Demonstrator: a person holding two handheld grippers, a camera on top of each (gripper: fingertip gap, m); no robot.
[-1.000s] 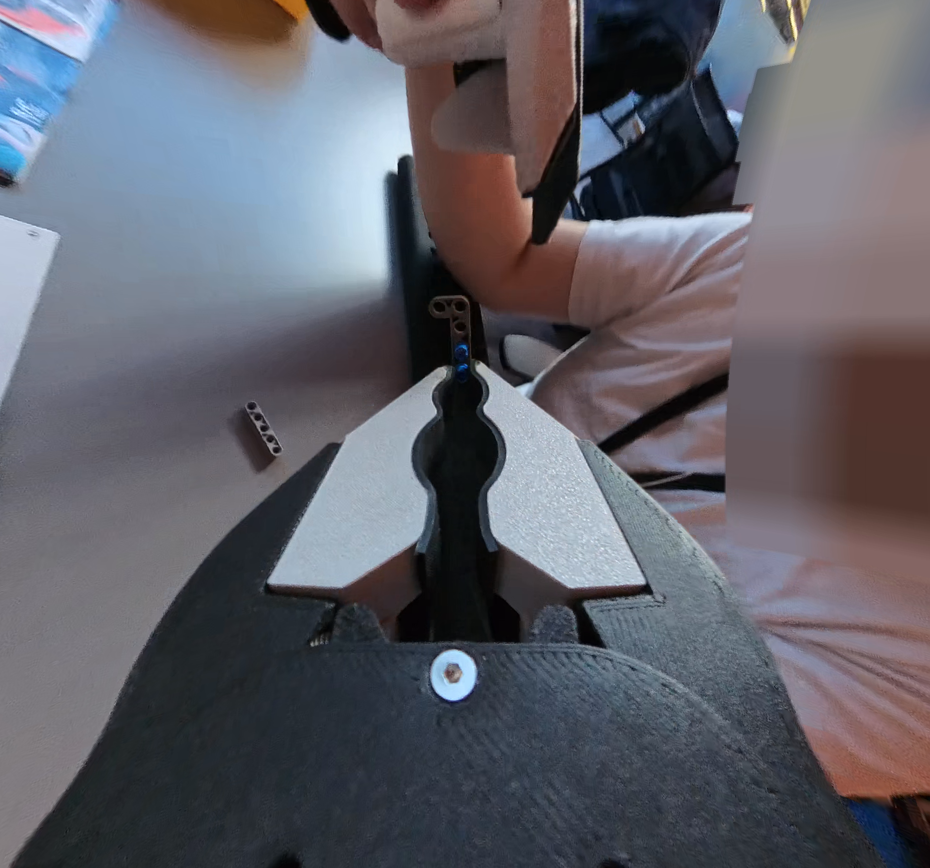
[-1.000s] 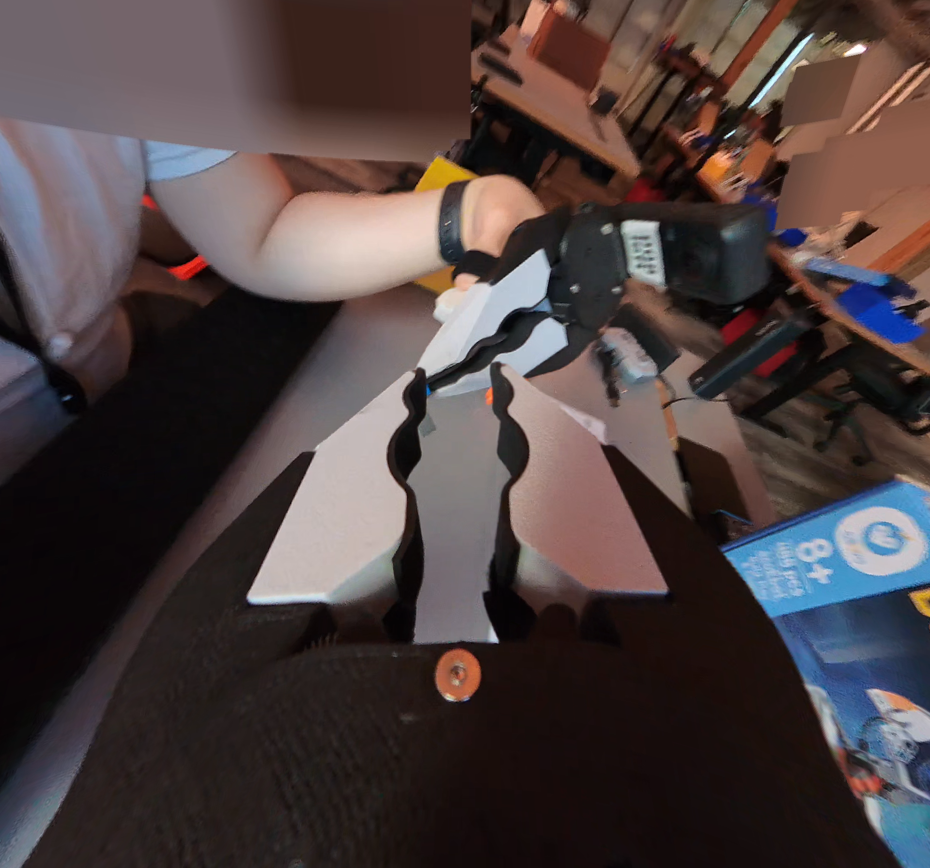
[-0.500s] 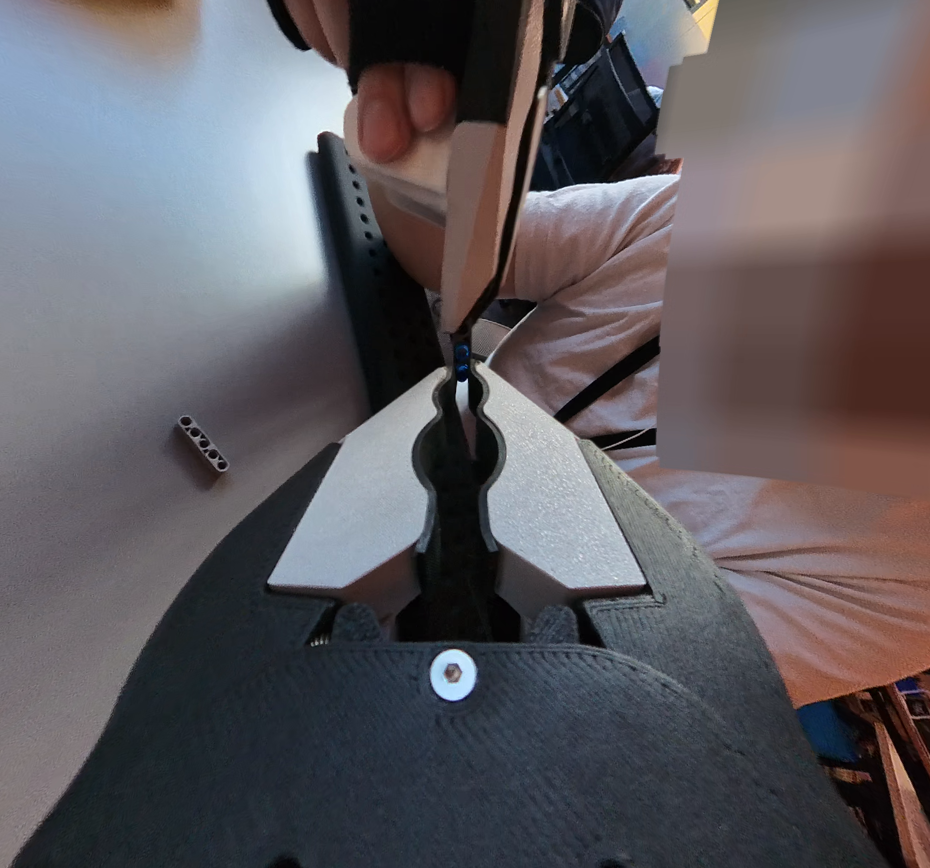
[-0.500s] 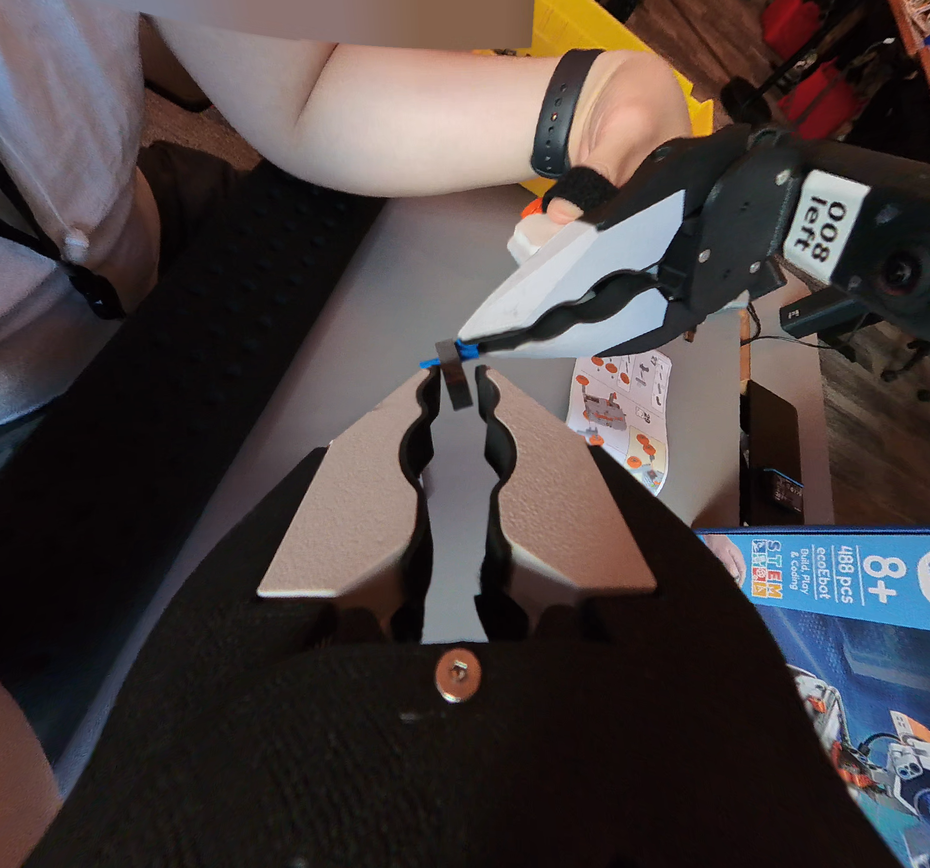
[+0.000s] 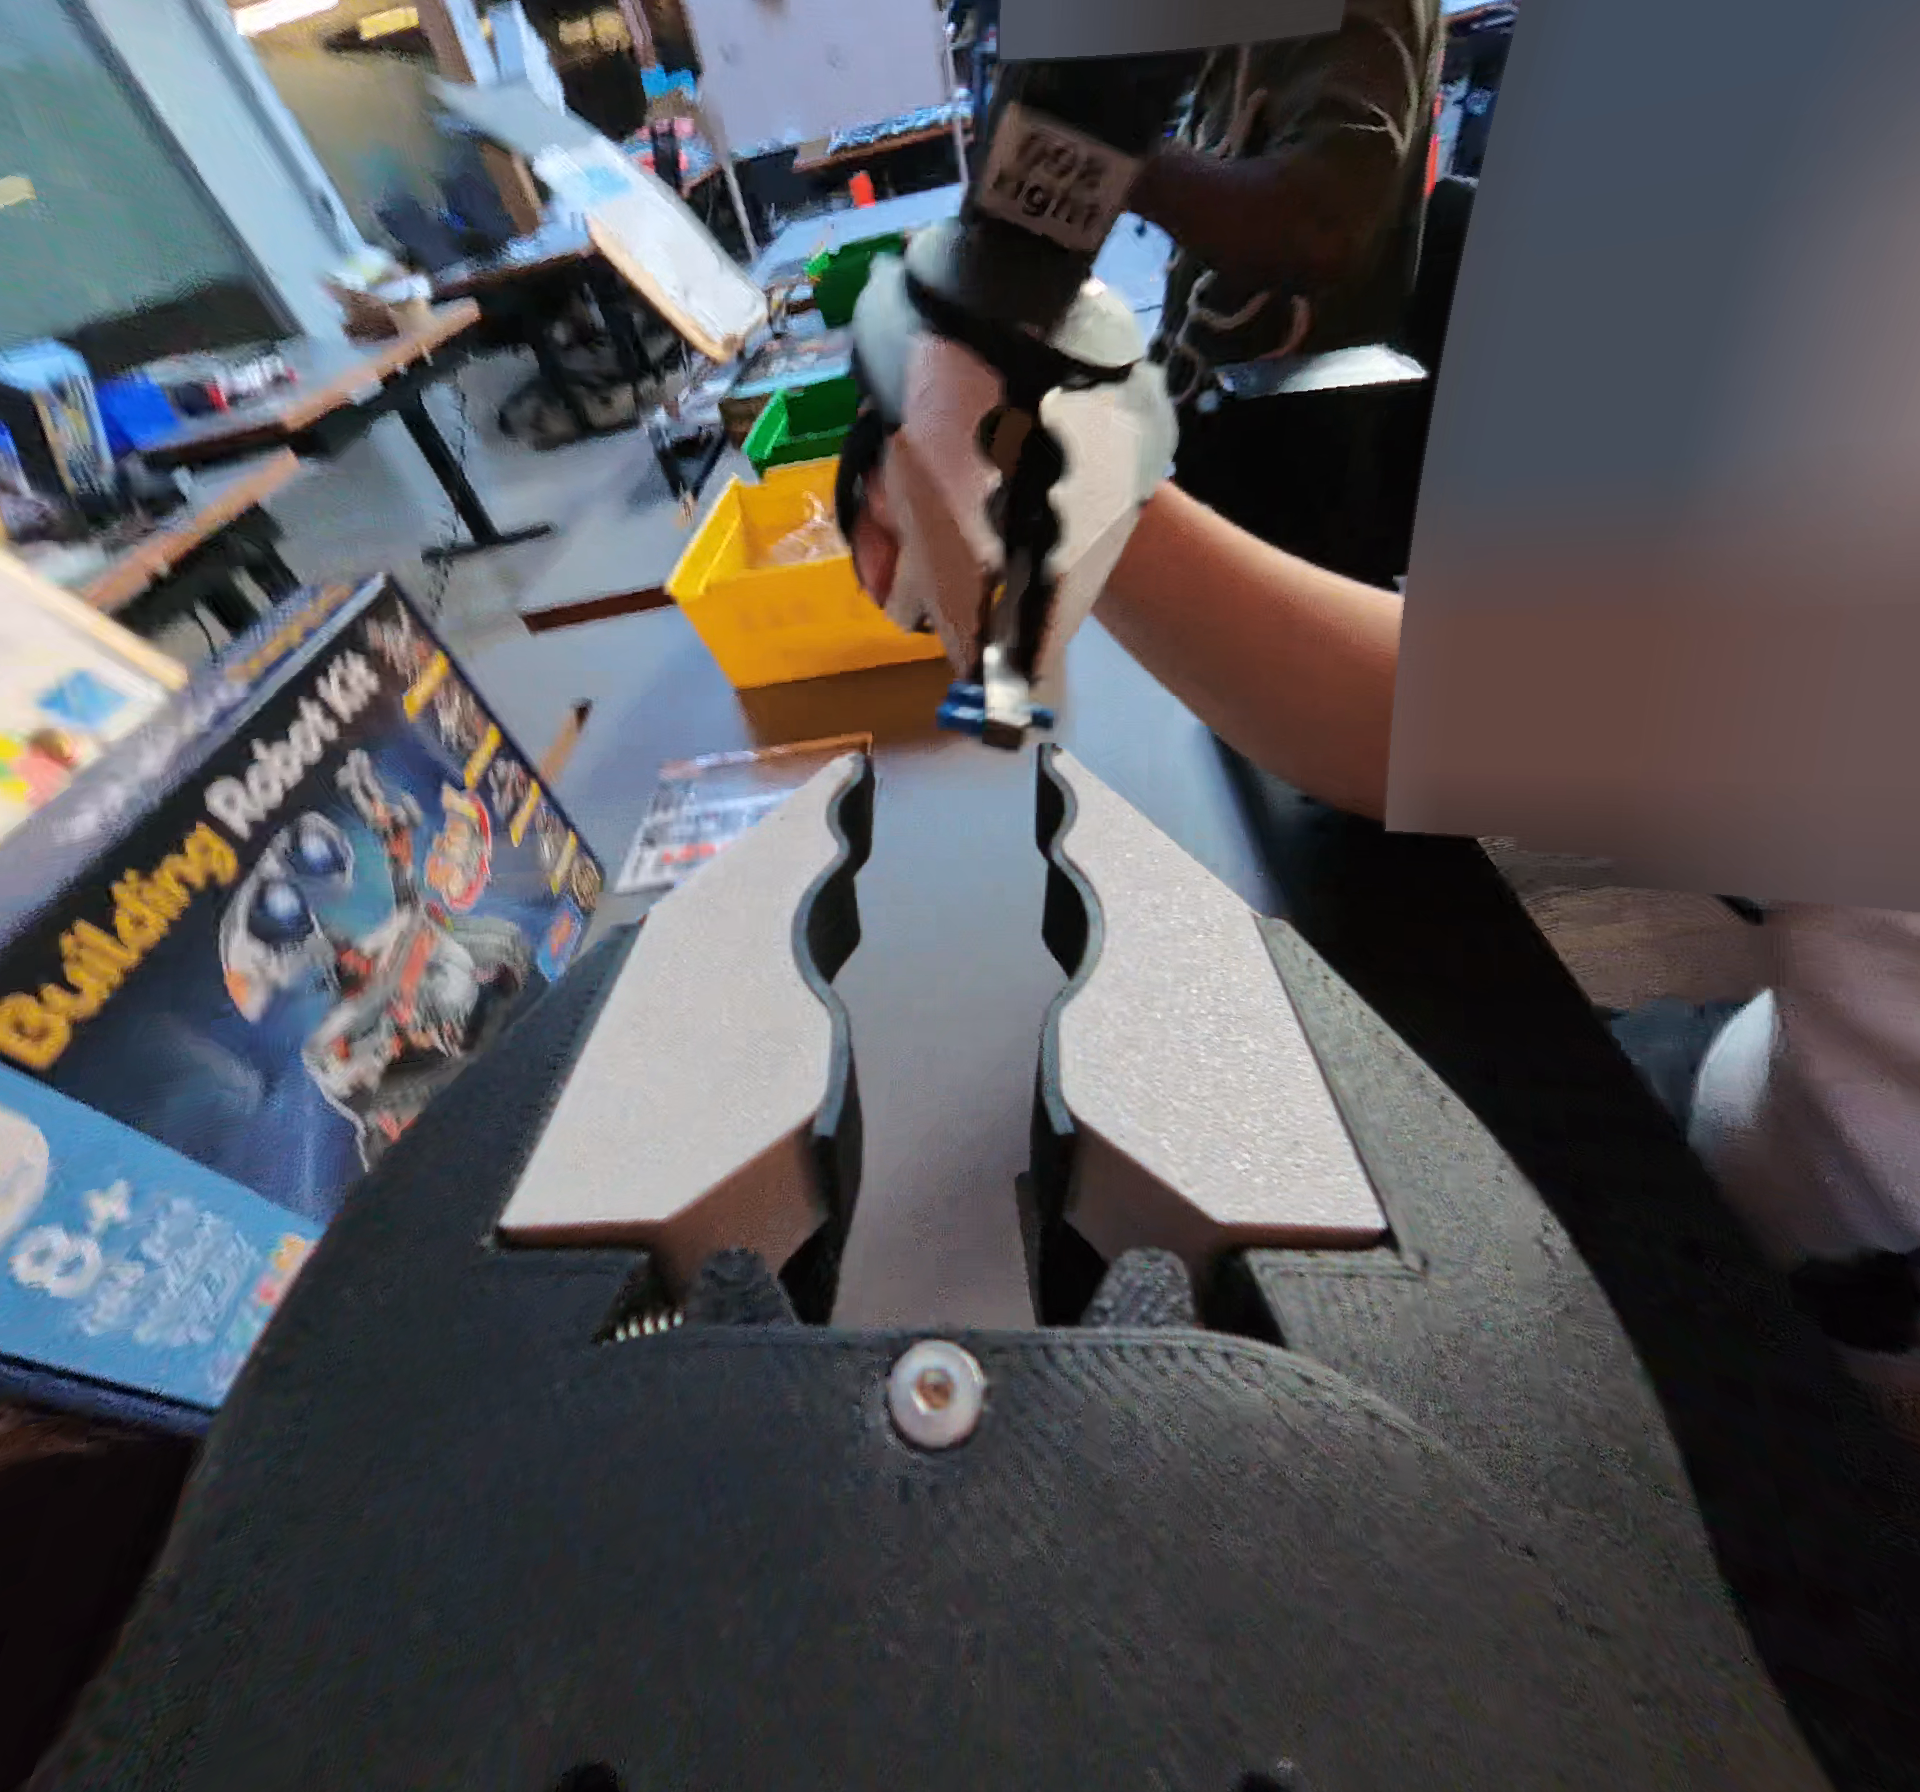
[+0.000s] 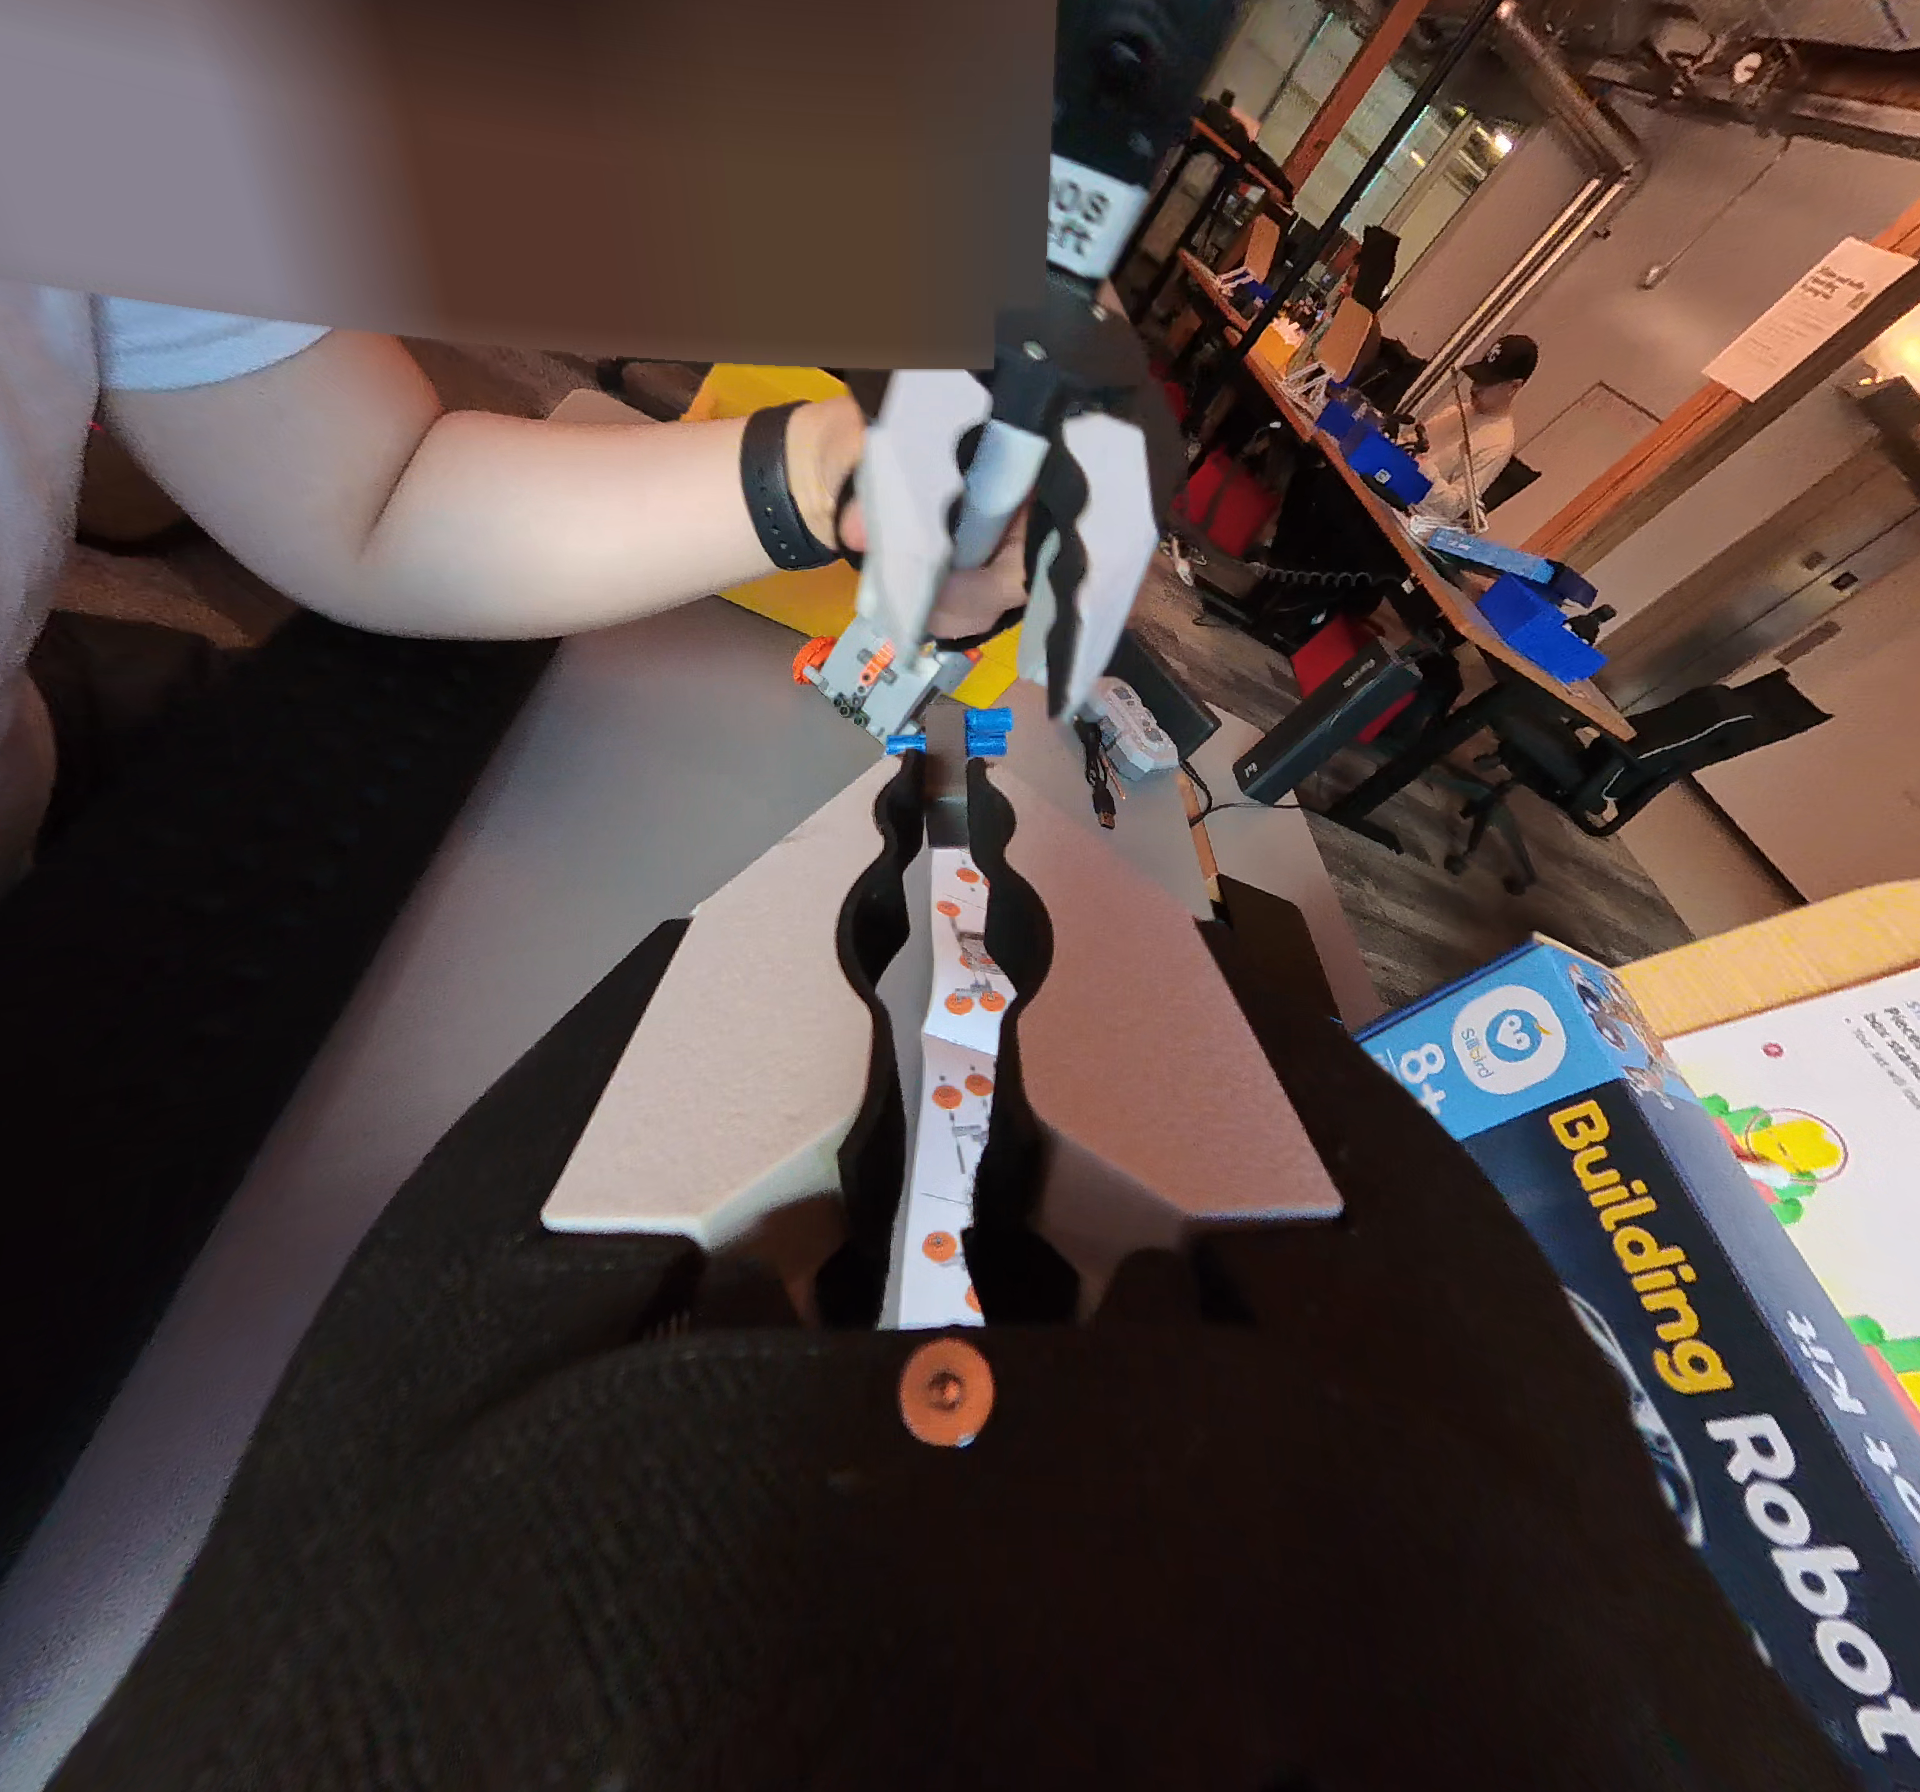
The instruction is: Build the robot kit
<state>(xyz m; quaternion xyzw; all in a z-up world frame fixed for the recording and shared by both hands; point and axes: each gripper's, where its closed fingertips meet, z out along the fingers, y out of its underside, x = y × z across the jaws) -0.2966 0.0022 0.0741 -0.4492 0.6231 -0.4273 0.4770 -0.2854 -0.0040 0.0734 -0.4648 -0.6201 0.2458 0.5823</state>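
Daylight fell across both claws over the grey table (image 6: 582, 869). The right gripper (image 6: 943, 755) had its fingers drawn nearly together, pinching at their tips a small grey piece with blue pegs (image 6: 987, 732) sticking out to either side; a printed instruction sheet (image 6: 951, 1067) showed through the narrow slot between the fingers, lying on the table beneath. To that claw's right stood a blue and dark kit box (image 6: 1662, 1223). Just past its tips hung the left gripper (image 6: 997, 641), pointing down, fingers spread and empty, and right beside its tips a grey and orange block assembly (image 6: 873, 672) lay on the table. In the left wrist view, the left gripper (image 5: 951, 766) stood wide apart with only bare table (image 5: 940, 1015) between its fingers. To its left lay the kit box (image 5: 291, 921) and, ahead-left, the sheet (image 5: 707, 807). Just ahead of its tips, the right gripper (image 5: 1003, 703) hung down, clamping the grey piece with blue pegs (image 5: 992, 714). Behind that sat a yellow bin (image 5: 779, 599), with a green bin (image 5: 800, 423) farther off.
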